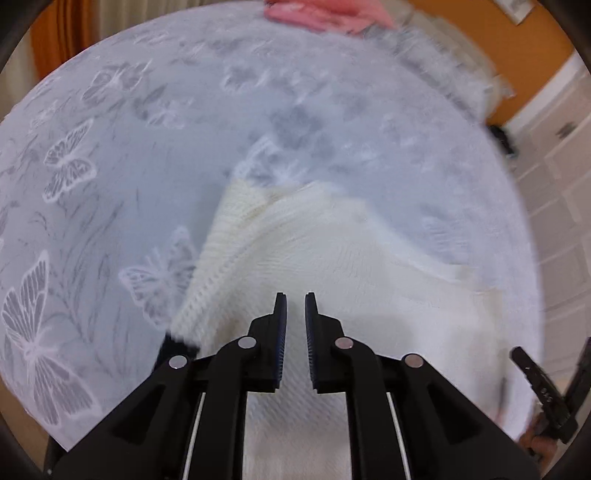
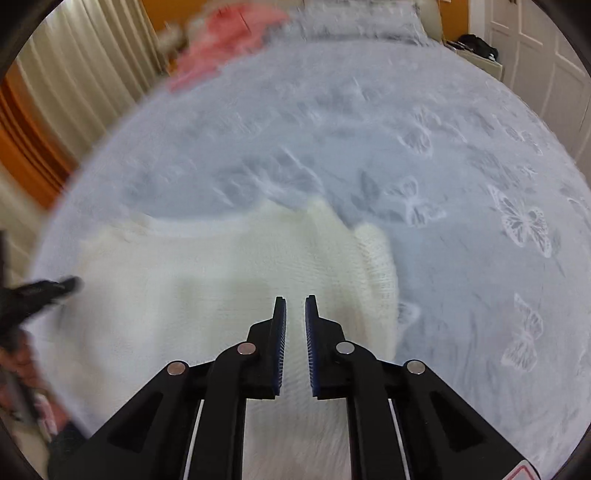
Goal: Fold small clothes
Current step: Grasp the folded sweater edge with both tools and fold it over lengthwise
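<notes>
A cream knitted garment (image 1: 332, 258) lies on a pale blue bedspread with white butterflies (image 1: 110, 166). My left gripper (image 1: 295, 299) hovers over the garment's near left part, jaws narrowly apart with nothing between them. The garment also shows in the right wrist view (image 2: 221, 266). My right gripper (image 2: 295, 301) is over its near right part, jaws narrowly apart and empty. The right gripper shows at the lower right edge of the left wrist view (image 1: 543, 387); the left gripper shows blurred at the left edge of the right wrist view (image 2: 44, 291).
A pink garment (image 2: 229, 40) lies at the far end of the bedspread (image 2: 480, 184), also in the left wrist view (image 1: 325, 14). Cream curtains (image 2: 85, 85) and an orange wall stand left. White cupboard doors (image 2: 535, 55) stand right. A dark object (image 2: 476, 44) sits by the far corner.
</notes>
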`<state>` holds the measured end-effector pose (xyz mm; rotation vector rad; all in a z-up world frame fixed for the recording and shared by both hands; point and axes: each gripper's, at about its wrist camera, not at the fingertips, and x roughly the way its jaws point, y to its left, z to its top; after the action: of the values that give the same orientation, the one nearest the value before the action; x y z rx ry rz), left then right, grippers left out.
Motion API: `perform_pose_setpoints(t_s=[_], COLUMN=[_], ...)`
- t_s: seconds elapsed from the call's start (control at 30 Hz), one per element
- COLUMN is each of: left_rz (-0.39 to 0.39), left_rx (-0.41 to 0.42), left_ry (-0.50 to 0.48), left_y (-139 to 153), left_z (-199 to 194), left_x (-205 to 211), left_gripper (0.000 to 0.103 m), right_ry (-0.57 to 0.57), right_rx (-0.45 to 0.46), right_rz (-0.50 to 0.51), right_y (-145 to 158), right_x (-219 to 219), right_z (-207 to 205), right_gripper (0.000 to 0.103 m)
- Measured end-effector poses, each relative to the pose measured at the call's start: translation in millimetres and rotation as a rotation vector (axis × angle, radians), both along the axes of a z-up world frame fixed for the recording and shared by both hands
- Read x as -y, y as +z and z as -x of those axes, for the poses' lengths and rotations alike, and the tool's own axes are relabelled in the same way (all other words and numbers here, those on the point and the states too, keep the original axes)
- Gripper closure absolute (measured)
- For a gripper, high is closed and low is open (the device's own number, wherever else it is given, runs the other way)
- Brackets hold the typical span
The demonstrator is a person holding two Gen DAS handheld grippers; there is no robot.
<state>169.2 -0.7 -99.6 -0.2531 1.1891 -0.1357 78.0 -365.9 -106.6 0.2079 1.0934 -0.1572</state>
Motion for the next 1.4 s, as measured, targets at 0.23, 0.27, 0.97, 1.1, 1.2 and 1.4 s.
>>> perform_pose_setpoints(t_s=[0.23, 0.27, 0.97, 1.1, 1.2, 1.4], left_rz=[0.231, 0.268, 0.512, 0.532, 0.489, 0.387], left_rx=[0.032, 0.044, -0.114, -0.074, -0.131, -0.213], left_ry=[0.114, 0.124, 0.388, 0.311, 0.271, 0.279], left_y=[18.5, 25.4, -19.6, 18.0, 21.9, -20.4], left_z=[21.7, 34.4, 114.5, 140.8, 177.6, 212.0], left_x=[-54.9, -65.9, -104.8, -123.9, -136.8, -136.3], left_gripper=[0.083, 0.062, 0.093, 0.093, 0.094, 0.089], right_ry=[-0.138, -0.154, -0.356, -0.273, -0.242, -0.291], right_rx=[0.067, 0.099, 0.076, 0.091, 0.033, -0.158], right_rz=[-0.094, -0.117, -0.514, -0.465, -0.411, -0.466], right_y=[16.3, 21.4, -15.7, 24.5, 26.5, -30.6], right_x=[30.0, 30.4, 10.6, 3.4, -3.5, 1.7], right_z=[44.5, 63.0, 142.4, 182.6, 219.6, 252.3], right_gripper=[0.061, 0.045, 0.092, 0.092, 0.092, 0.082])
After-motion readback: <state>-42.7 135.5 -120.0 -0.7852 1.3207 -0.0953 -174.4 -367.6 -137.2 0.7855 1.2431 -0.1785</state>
